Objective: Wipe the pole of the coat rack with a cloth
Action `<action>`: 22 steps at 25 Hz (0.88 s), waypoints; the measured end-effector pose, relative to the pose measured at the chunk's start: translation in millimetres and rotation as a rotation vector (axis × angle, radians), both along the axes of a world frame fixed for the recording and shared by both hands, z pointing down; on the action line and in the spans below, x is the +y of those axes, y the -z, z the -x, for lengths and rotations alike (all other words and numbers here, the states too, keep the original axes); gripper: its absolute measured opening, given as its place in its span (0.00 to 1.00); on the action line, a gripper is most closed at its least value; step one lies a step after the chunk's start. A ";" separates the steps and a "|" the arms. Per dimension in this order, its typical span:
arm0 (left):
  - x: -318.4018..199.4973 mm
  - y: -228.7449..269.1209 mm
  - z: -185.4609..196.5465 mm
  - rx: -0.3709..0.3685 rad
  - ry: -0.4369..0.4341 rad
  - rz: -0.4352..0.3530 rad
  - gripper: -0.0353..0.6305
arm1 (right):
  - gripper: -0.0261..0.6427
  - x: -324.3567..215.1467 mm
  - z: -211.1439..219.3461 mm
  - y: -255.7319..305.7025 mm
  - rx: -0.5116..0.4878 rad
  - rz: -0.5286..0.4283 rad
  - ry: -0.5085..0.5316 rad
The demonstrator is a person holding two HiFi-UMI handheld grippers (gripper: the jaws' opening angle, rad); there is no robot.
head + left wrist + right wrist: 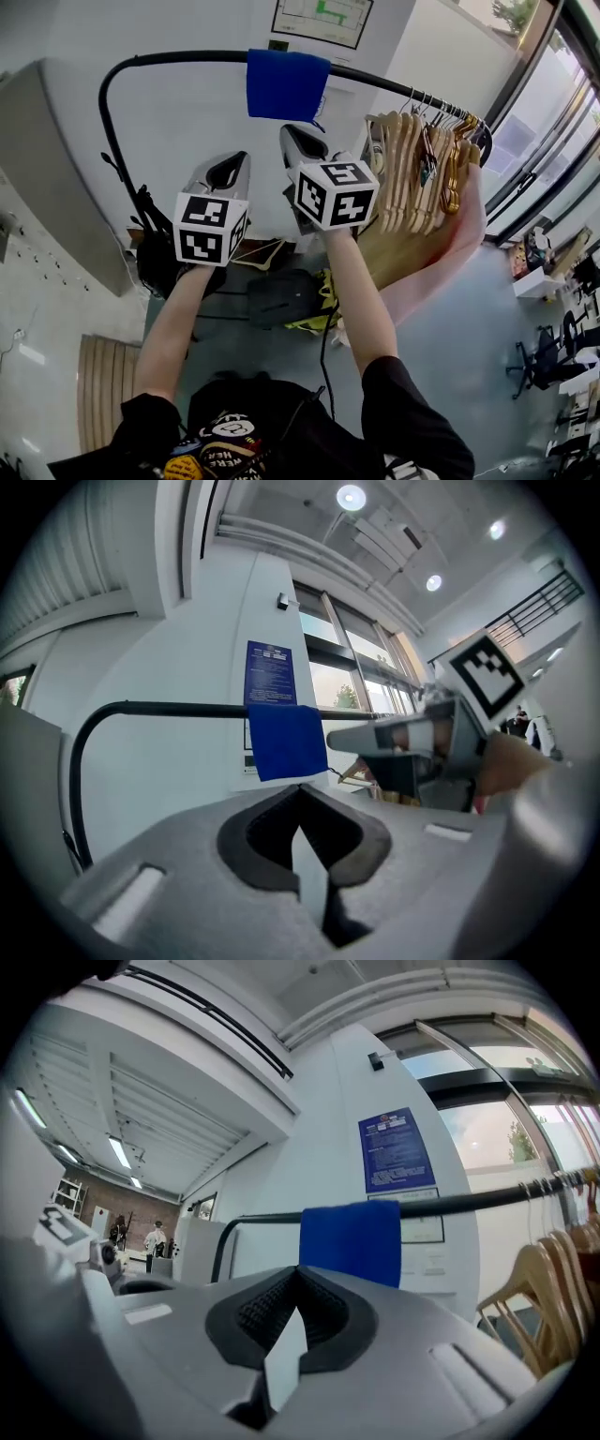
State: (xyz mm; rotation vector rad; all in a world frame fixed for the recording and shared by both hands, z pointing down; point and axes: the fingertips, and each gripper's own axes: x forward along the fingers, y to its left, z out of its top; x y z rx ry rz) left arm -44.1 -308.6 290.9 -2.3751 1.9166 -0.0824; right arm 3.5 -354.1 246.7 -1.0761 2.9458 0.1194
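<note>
Right claw below cloth; hangers beside.

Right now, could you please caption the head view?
Left hand-held gripper and right hand-held gripper, both shut, below cloth draped over pole.

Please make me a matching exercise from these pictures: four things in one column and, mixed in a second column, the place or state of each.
Things:
1. cloth
2. hangers
3. left gripper
4. pole

Place or state:
a. bunched near the right end of the pole
b. draped over the pole
c. jaws together, holding nothing
d. black, bends down at its left end

Pairs: 1-b, 2-a, 3-c, 4-d
</note>
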 end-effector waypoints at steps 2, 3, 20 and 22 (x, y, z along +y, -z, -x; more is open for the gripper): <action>-5.3 12.5 6.0 0.004 0.011 -0.017 0.06 | 0.04 -20.5 11.6 40.7 -0.004 -0.051 0.004; -7.3 18.7 9.0 0.004 0.012 -0.025 0.06 | 0.04 -32.5 17.3 61.6 -0.007 -0.073 -0.006; 15.1 23.8 92.6 -0.013 -0.124 -0.022 0.06 | 0.04 -87.0 150.6 107.1 0.074 0.003 -0.178; 18.3 24.7 109.4 0.000 -0.109 -0.021 0.06 | 0.04 -78.4 186.1 106.9 0.086 -0.006 -0.145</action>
